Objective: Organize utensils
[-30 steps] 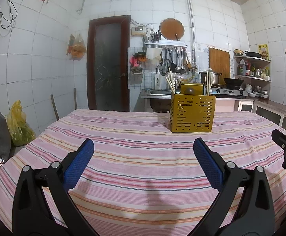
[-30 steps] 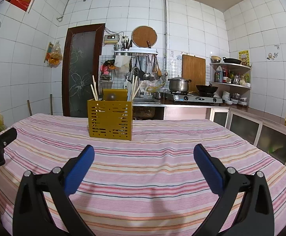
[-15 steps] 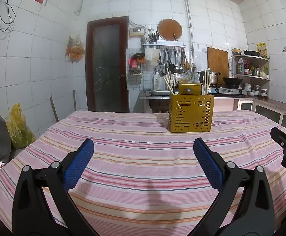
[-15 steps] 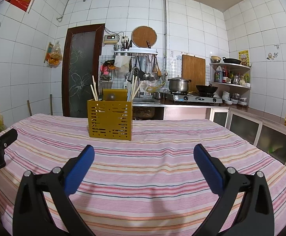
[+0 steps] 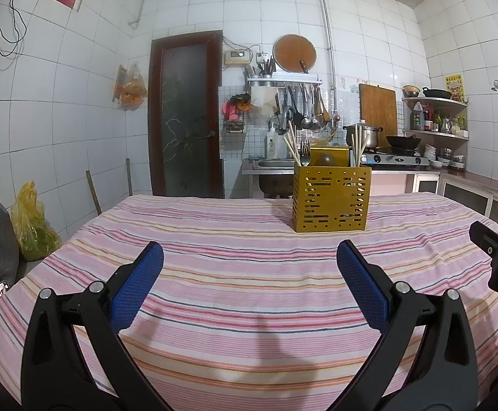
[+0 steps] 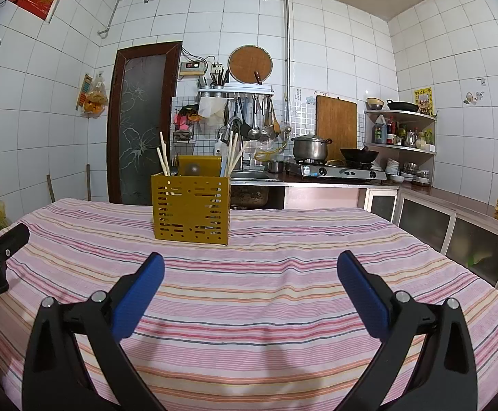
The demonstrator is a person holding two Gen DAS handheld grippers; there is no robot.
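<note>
As both grippers gape (empty), chopsticks (image 6: 163, 157) in caddy (image 6: 190, 209)

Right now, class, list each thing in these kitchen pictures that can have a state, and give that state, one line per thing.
left gripper: open, empty, above the tablecloth.
right gripper: open, empty, above the tablecloth.
yellow utensil holder: upright on the striped tablecloth, apart from both grippers.
chopsticks: standing in the holder, leaning outward.
door: closed.
pot: lidded, on the stove.
wok: on the stove; contents cannot be seen.
</note>
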